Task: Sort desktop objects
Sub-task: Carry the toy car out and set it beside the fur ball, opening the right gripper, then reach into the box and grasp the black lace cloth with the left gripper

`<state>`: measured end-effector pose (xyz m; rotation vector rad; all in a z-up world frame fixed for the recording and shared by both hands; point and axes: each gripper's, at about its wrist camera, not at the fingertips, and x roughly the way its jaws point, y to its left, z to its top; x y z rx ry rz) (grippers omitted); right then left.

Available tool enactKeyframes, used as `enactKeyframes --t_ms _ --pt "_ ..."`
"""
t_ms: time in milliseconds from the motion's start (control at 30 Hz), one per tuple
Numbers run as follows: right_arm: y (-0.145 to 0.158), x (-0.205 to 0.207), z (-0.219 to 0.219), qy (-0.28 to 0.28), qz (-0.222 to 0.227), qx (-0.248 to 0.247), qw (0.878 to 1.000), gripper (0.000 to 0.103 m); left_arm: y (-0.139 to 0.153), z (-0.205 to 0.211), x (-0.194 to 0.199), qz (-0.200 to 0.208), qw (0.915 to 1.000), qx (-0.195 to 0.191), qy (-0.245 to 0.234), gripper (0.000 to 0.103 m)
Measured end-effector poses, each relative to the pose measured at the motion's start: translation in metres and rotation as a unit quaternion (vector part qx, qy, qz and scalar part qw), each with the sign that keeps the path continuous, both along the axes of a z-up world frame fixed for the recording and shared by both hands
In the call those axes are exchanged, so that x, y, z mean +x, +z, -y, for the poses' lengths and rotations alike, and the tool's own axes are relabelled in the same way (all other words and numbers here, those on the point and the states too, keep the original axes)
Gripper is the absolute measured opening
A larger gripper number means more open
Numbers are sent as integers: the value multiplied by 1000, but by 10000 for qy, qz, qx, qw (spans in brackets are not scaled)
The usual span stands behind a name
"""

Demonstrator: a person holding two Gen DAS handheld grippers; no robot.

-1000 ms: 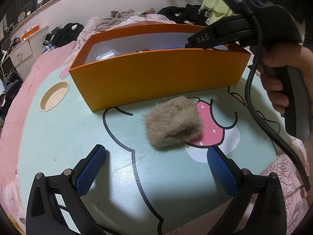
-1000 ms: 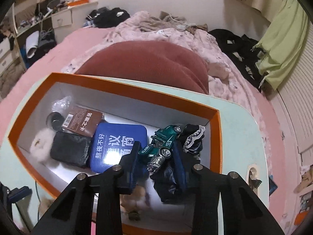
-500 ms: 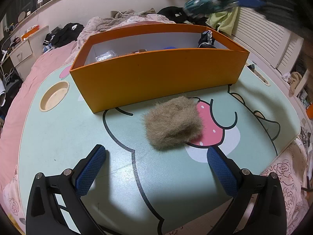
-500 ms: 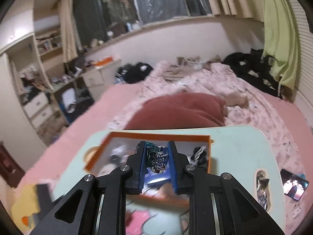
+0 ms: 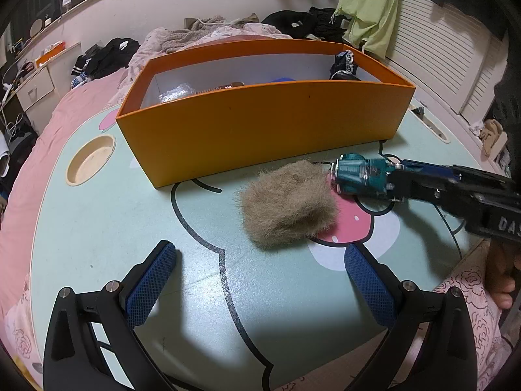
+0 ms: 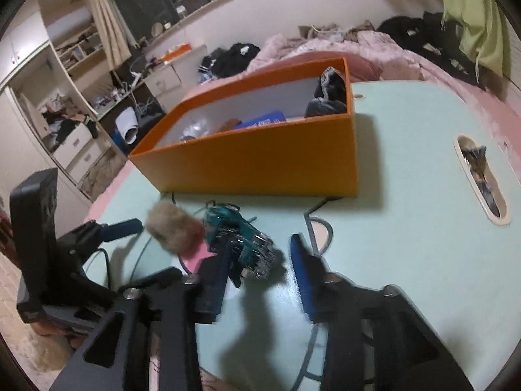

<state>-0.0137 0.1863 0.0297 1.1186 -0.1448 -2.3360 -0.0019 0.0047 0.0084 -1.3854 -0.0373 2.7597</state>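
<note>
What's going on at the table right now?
A person with two handheld grippers is sorting items around an orange box. The right gripper has a teal toy car on the table beside a tan fur puff, and its jaws are opening around the car. The left gripper hovers open and empty in front of the puff.

Left wrist view: low over the bench (image 5: 97,228), looking forward and down at the orange box (image 5: 260,140). Right wrist view: close to the bench, from the right, tilted. Both share the box, fur ball (image 5: 288,207) (image 6: 176,228), toy car (image 5: 361,177) (image 6: 241,244).
</note>
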Motion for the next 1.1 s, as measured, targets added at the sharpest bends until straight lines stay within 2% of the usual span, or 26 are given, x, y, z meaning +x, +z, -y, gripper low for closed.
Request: enactKeyframes --t_ms 33,67,167,267,300,367,933,1100 --pt "1 5 -1 -45 -126 186 9997 68 0 0 0 -1 10000 3 2 103" --pt "0 8 -1 -53 -185 312 9993 84 0 0 0 -1 10000 1 1 103" --pt "-6 27 5 75 -487 870 9950 87 0 1 -1 -3 10000 3 10 103" --pt "-14 39 19 225 -781 1583 9840 92 0 1 0 -3 10000 4 21 103" --pt "-17 39 21 296 -748 1573 9843 97 0 1 0 -3 10000 4 21 103" --pt "-19 36 21 304 -708 1588 9843 101 0 1 0 -2 10000 6 25 103" --pt "-18 35 20 278 -717 1574 9845 103 3 10 2 13 9999 4 103 103" --pt "-16 37 20 264 -729 1556 9848 103 27 20 17 -362 9987 275 220 102"
